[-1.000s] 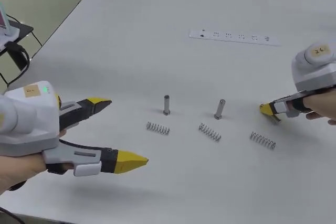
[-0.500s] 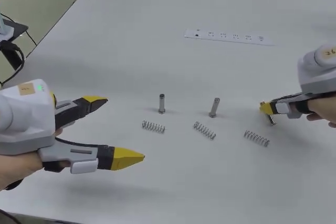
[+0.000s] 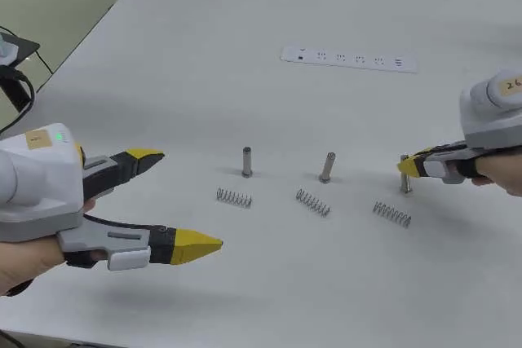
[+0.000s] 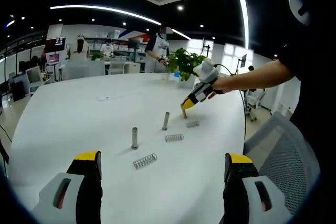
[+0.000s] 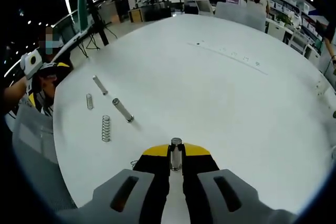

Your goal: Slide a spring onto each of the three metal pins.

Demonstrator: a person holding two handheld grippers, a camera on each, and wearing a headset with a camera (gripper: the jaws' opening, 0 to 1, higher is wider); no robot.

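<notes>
My right gripper (image 3: pixel 405 166) is closed tight on the rightmost pin (image 3: pixel 404 186), which stands upright on the table (image 3: pixel 245 55). Its spring (image 3: pixel 391 214) lies flat just beside the pin on my side, long axis across the bench, far nearer this hand than the other. My left gripper (image 3: pixel 192 198) hovers wide open and empty, well off to the left of the other two pins (image 3: pixel 246 161) (image 3: pixel 327 167).
</notes>
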